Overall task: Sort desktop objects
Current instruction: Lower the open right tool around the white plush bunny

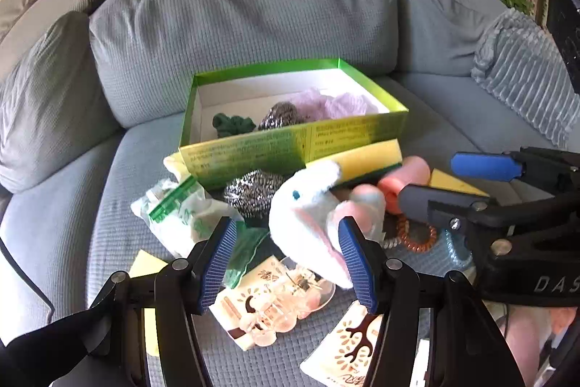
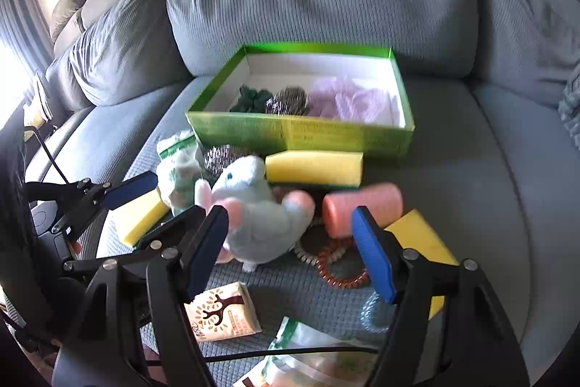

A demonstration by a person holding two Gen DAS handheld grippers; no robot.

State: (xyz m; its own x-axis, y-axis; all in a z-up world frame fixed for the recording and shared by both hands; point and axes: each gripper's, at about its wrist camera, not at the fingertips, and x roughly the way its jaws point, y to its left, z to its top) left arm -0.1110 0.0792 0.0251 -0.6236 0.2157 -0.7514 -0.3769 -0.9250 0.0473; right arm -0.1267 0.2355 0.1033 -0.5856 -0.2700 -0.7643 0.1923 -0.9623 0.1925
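On the grey sofa seat (image 2: pixel 453 140), far left of the right-wrist view, a crumpled clear bag w/ green print (image 2: pixel 179 165) is seen, w/ a yellow sponge (image 2: pixel 139 218) just below it. The left gripper (image 1: pixel 286 258) is held w/ jaws apart, nothing clamped; its blue pads (image 1: pixel 217 263) are seen from its own cam, one over the bag's edge, the other in front of the plush toy (image 1: pixel 311 209). Between the pads, lower down, a clear hair claw (image 1: pixel 286 300) on a printed card is framed.

Mid-scene, the plush toy (white-blue, pink ears) is lying on its side, long axis running roughly left-right across the seat, head twd the green box (image 2: pixel 301 133). A steel scourer (image 1: pixel 252 193) sits just behind it, a longer yellow sponge (image 2: pixel 313 167) is touching the box front. The box is open; a dark green scrunchie, another scourer & lilac fabric are already inside.

To the right, the right gripper (image 2: pixel 290 252) is also parted & empty, angled down. The toy is sited ahead of it & slightly left of its centre line; coil hair ties (image 2: pixel 337 263) lie directly between its pads, a pink roll (image 2: pixel 362 205) just beyond the right pad.

Judged from this: the toy lies between the 2 tools & both seem about equally near; which item is targeted can't be told. The box is straight behind the pile, so a short carry fwd would be needed.
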